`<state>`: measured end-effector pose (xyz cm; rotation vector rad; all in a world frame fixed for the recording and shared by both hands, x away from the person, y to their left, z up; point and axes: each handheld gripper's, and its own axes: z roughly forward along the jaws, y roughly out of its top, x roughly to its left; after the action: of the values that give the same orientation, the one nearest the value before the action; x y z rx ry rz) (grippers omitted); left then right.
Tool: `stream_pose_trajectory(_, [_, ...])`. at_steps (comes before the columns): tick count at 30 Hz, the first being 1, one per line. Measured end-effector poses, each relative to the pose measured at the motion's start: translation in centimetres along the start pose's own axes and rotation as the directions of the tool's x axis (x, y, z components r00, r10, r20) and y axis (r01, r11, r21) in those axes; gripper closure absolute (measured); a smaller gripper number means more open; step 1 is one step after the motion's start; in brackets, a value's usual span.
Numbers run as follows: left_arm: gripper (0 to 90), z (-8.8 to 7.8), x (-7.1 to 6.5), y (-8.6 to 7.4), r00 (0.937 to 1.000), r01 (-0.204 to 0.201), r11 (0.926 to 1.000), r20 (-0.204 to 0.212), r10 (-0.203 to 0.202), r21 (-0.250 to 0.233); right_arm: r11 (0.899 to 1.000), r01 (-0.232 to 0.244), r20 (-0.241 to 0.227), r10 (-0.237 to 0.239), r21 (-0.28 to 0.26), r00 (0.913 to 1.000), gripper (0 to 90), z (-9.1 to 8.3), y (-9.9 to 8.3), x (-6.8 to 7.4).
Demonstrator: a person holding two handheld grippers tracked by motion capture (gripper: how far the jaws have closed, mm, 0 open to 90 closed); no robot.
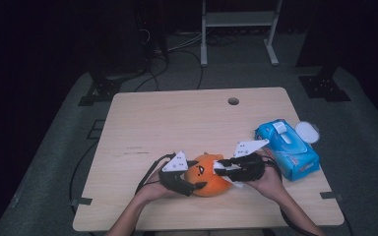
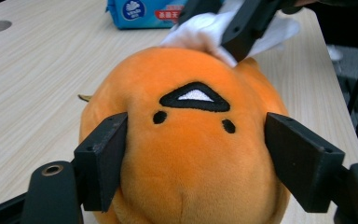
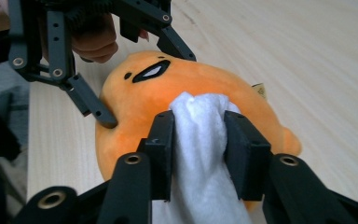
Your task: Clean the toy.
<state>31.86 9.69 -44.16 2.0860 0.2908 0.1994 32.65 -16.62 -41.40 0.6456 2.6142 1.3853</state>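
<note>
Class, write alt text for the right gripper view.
The right gripper clamps a white wipe against an orange plush toy on the wooden table. The left gripper grips the toy's far side.

Counter (image 1: 177,118): pale wood-grain top, round cable hole (image 1: 233,101) near its far edge, upper centre of frame. Upon it: orange plush toy (image 1: 207,176), lower centre; blue wet-wipe pack (image 1: 286,147), lid open, at right edge.

You work at a light wooden table (image 1: 177,118) on grey floor (image 1: 54,147); surroundings dark, a white metal rack (image 1: 238,19) behind, black cables (image 1: 177,49) trailing across.
</note>
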Motion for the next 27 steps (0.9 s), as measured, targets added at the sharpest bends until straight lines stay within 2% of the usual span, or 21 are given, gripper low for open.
stream_pose_trajectory(3, [24.4, 0.0, 0.0, 0.0, 0.9999, -0.009, 0.9999, 0.005, 0.009, 0.005, 0.999, -0.049, -0.032, 0.048, -0.008, 0.9983, 65.5, 0.5, -0.4, -0.6])
stream_pose_trajectory(8, [23.2, 0.0, 0.1, -0.1, 1.0, 0.005, 1.0, 0.006, -0.005, -0.004, 0.997, -0.073, -0.027, 0.073, 0.005, 0.997, 77.2, 0.3, -0.2, -0.1])
stream_pose_trajectory(10, [23.3, -0.2, 0.4, -0.2, 0.9999, 0.011, 0.9999, 0.0, -0.011, -0.008, 0.999, -0.048, -0.007, 0.048, -0.001, 0.9988, 78.6, -0.2, 0.1, 0.6])
stream_pose_trajectory(13, [23.9, -0.3, 0.9, -0.3, 0.9988, 0.047, 0.9987, -0.015, -0.047, -0.022, 1.0, -0.006, -0.016, 0.006, 0.01, 0.9999, 79.3, -0.4, 0.2, 1.6])
stream_pose_trajectory(15, [24.2, -0.5, 1.1, -0.4, 0.9977, 0.059, 0.9979, -0.032, -0.06, -0.025, 0.999, 0.034, 0.021, -0.035, 0.039, 0.9992, 79.4, -0.6, -0.1, 2.0])
stream_pose_trajectory(17, [24.2, -0.6, 1.3, -0.3, 0.9957, 0.076, 0.9965, -0.05, -0.078, -0.033, 0.998, 0.026, 0.045, -0.028, 0.054, 0.9986, 79.4, -1.1, -0.7, 1.5])
stream_pose_trajectory(19, [24.2, -0.6, 1.4, -0.3, 0.995, 0.085, 0.9956, -0.048, -0.087, -0.039, 0.998, 0.001, 0.074, -0.006, 0.064, 0.9972, 79.4, -1.6, -1.4, 0.8])
stream_pose_trajectory(21, [24.1, -0.4, 1.4, -0.4, 0.9946, 0.091, 0.9949, -0.046, -0.093, -0.043, 0.998, -0.026, 0.069, 0.022, 0.055, 0.9974, 79.4, -1.8, -1.8, 0.7])
stream_pose_trajectory(27, [23.3, -0.5, 1.6, -0.4, 0.9933, 0.098, 0.9945, -0.058, -0.1, -0.037, 0.999, 0.027, -0.005, -0.027, 0.031, 0.9996, 79.4, -0.3, -0.3, 2.7])
